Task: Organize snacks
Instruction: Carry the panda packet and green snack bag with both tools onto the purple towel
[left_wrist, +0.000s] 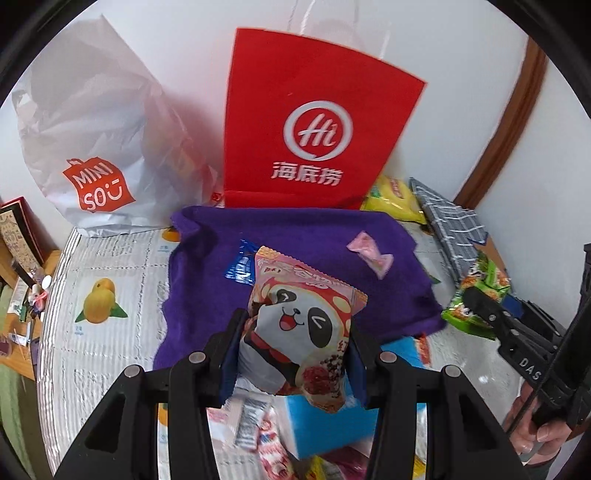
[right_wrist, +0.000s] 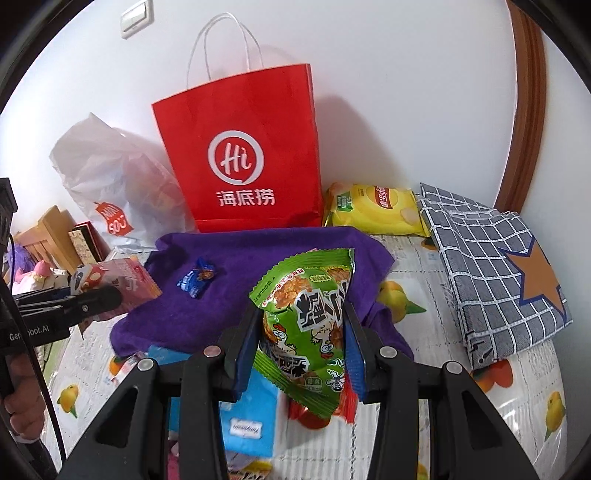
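Observation:
My left gripper (left_wrist: 295, 325) is shut on a pink panda snack packet (left_wrist: 301, 321), held above the near edge of a purple cloth (left_wrist: 295, 236). My right gripper (right_wrist: 301, 325) is shut on a green chicken-print snack packet (right_wrist: 308, 325) over the same purple cloth (right_wrist: 251, 258). On the cloth lie a small blue candy (right_wrist: 195, 280) and a pink wrapped candy (left_wrist: 371, 253). A red paper bag (right_wrist: 240, 162) stands upright behind the cloth against the wall. The right gripper with its green packet (left_wrist: 476, 299) shows at the right edge of the left wrist view.
A white plastic Miniso bag (left_wrist: 92, 158) sits left of the red bag. A yellow chips packet (right_wrist: 373, 210) and a folded grey checked cloth (right_wrist: 491, 266) lie at the right. A light blue pack (right_wrist: 247, 417) and more snacks lie near me on the fruit-print tabletop (right_wrist: 424, 387).

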